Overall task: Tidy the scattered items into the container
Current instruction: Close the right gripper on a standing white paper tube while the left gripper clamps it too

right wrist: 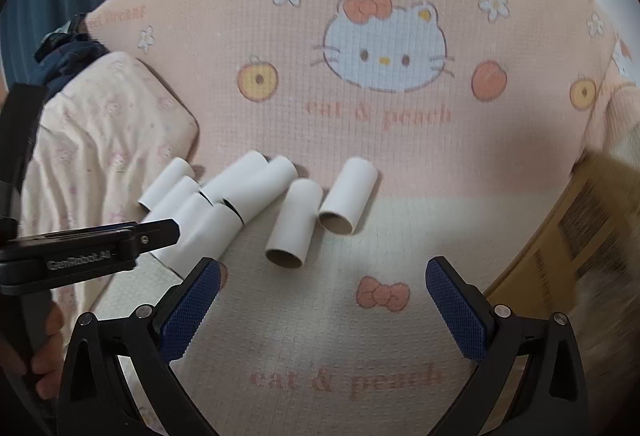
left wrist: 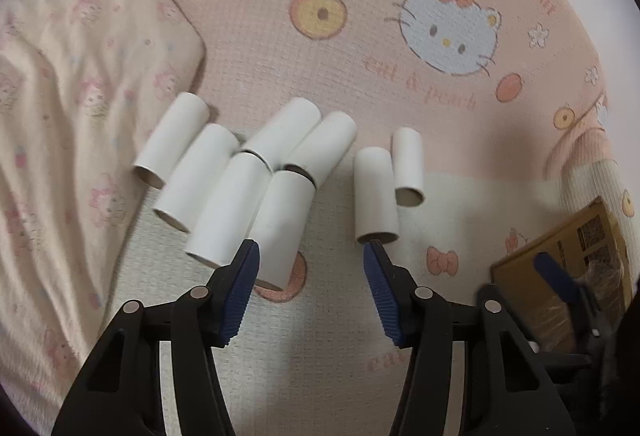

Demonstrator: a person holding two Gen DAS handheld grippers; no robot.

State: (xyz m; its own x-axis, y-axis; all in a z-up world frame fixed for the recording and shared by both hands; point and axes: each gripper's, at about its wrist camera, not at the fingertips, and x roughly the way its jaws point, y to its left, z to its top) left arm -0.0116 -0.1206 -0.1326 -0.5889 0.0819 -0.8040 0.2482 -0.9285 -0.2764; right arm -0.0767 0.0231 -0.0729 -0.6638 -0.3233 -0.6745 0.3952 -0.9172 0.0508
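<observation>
Sitting at the right edge of the pink cat-print mat (right wrist: 400,164), the brown cardboard box (left wrist: 576,256) shows crumpled clear wrap inside, while white cardboard tubes (left wrist: 256,176) lie scattered centre-left beyond the left gripper (left wrist: 310,256) and right gripper (right wrist: 322,276), both hovering with jaws released.

The cardboard box (right wrist: 592,232) is blurred and cut off at the frame edge.

Left gripper (left wrist: 310,250) open over eight paper tubes (left wrist: 280,164); cardboard box (left wrist: 572,256) lower right, apparently blurred.
</observation>
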